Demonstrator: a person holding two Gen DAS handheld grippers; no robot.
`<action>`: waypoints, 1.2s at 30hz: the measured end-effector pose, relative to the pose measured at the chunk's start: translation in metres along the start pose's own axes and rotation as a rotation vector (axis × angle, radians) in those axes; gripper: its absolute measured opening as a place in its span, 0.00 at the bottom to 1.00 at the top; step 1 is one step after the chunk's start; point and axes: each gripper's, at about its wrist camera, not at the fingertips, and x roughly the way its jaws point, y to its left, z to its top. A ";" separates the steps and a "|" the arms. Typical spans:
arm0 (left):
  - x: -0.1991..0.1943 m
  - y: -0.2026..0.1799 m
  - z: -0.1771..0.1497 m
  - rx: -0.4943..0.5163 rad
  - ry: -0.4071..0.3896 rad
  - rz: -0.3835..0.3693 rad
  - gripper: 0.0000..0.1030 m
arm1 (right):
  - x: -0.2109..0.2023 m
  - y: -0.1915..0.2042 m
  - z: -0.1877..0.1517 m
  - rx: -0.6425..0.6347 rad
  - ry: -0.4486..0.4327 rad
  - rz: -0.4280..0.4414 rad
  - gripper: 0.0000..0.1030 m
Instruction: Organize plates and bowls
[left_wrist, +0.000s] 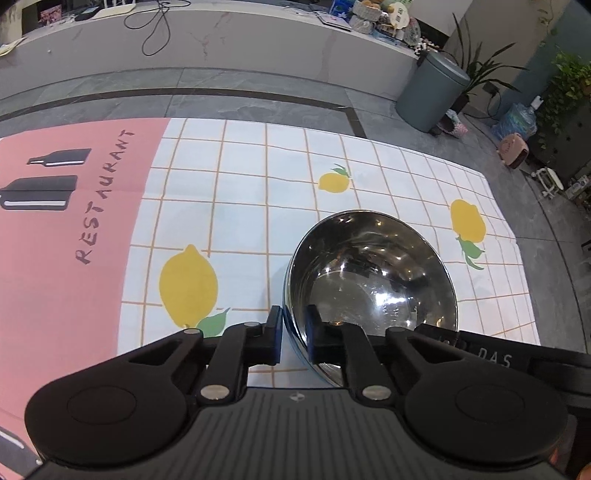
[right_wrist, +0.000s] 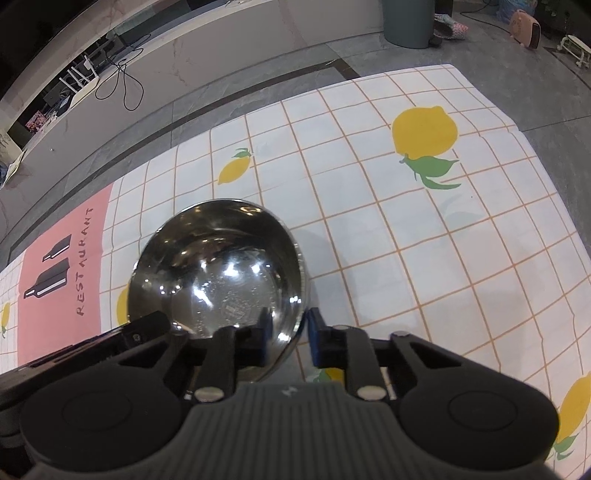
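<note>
Two grippers grip one steel bowl (left_wrist: 373, 280) by its near rim, on a lemon-print cloth (left_wrist: 240, 206). Left wrist view: the left gripper (left_wrist: 295, 334) is closed on the rim's left side, one pad outside the wall, one inside. Right wrist view: the right gripper (right_wrist: 288, 339) pinches the same bowl (right_wrist: 218, 273) on its right side likewise. No plates or other bowls show, so the sorting seems barely begun; whether the bowl is lifted is unclear.
</note>
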 end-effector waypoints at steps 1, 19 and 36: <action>-0.001 0.000 0.000 -0.001 0.001 0.003 0.12 | 0.000 0.000 0.000 0.004 0.002 0.003 0.10; -0.080 0.000 -0.016 0.036 -0.053 0.039 0.12 | -0.057 0.016 -0.021 -0.025 -0.030 0.064 0.10; -0.184 0.013 -0.098 -0.014 -0.152 0.007 0.13 | -0.156 0.017 -0.114 -0.068 -0.095 0.164 0.09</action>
